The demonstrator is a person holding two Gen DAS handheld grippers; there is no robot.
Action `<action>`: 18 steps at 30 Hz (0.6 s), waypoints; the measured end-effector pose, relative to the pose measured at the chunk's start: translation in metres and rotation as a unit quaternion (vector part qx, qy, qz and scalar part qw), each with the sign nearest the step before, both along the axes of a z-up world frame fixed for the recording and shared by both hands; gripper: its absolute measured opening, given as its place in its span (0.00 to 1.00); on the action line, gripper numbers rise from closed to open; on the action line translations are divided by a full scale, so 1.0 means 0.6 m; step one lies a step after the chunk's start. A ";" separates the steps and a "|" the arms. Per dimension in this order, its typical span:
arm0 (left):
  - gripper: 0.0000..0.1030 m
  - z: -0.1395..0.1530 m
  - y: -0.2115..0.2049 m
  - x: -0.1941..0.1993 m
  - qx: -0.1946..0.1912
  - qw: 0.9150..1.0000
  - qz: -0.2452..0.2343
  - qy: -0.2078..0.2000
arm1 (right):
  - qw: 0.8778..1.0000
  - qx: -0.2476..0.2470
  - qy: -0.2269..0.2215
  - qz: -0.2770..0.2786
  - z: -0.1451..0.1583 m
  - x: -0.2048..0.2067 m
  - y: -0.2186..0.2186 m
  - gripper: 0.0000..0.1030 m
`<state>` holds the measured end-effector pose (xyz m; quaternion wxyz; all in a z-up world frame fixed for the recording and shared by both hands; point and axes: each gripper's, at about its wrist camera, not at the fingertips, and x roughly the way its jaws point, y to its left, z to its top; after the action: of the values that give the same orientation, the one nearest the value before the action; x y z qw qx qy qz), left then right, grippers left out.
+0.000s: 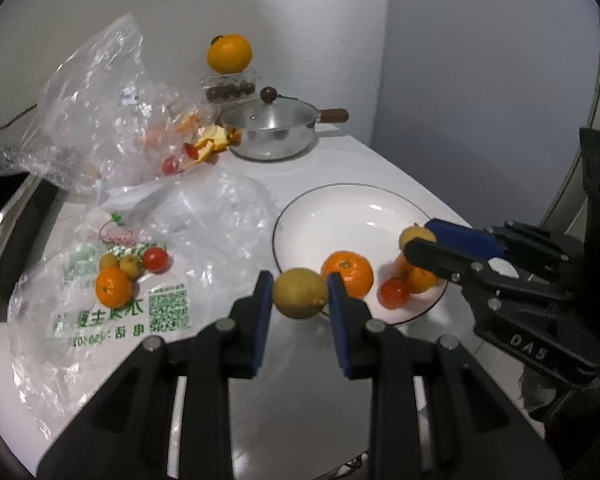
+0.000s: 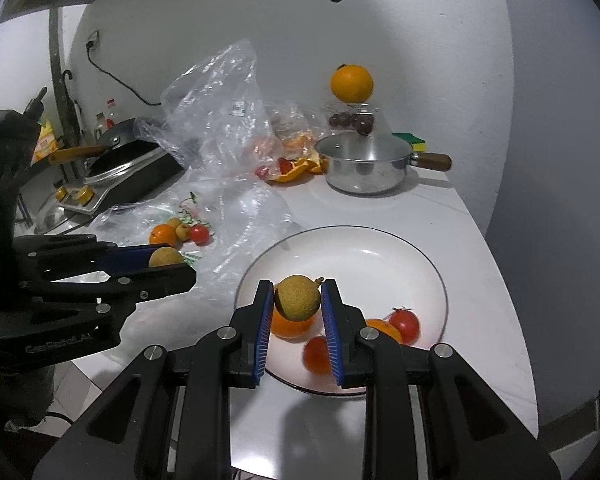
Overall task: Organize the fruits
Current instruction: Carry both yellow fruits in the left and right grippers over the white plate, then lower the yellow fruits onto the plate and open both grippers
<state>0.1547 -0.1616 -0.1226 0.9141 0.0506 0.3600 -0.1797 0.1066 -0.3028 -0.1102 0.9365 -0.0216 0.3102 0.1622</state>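
1. Between the blue-padded fingers of the left tongs (image 1: 299,296), in the left wrist view, sits a round yellow-green fruit (image 1: 299,293), pinched on both sides and held above the white worktop (image 1: 340,160), just beside the near rim of the round white plate with a thin dark edge (image 1: 340,208).
2. On that plate lie a small orange mandarin (image 1: 348,273), a red cherry tomato (image 1: 395,293) and another orange fruit (image 1: 420,278), close together at its near right side.
3. At the right, the right tongs (image 1: 418,240) pinch a second small yellow-green fruit (image 1: 416,236) over the plate's right side.
4. Left of the plate, a crumpled clear plastic bag with green print (image 1: 100,312) carries one orange mandarin (image 1: 113,287), two small yellowish fruits and a red tomato (image 1: 155,259).
5. Farther back stand a lidded steel saucepan with a wooden handle (image 1: 272,130) and a large orange (image 1: 229,53) on top of a clear box.
6. From the right wrist view, the right tongs (image 2: 297,300) grip their speckled yellow-green fruit over the plate (image 2: 380,248), above the fruit lying there.
7. At the left, the left tongs (image 2: 168,262) hold their fruit (image 2: 166,257) clamped over the worktop, beside the plate.
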 end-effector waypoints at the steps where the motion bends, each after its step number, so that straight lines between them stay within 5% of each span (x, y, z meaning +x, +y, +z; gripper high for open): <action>1: 0.27 0.001 -0.007 0.000 0.003 1.000 -0.003 -0.002 | 1.000 0.001 0.000 -0.002 0.000 0.001 -0.007 0.26; 18: 0.27 -0.006 -0.080 0.027 0.014 0.999 -0.049 0.000 | 0.999 0.005 0.007 -0.043 -0.015 0.024 -0.088 0.26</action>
<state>0.1711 -0.2099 -0.1261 0.9032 0.0811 0.3598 -0.2195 0.1209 -0.3556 -0.1193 0.9405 -0.0021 0.3166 0.1234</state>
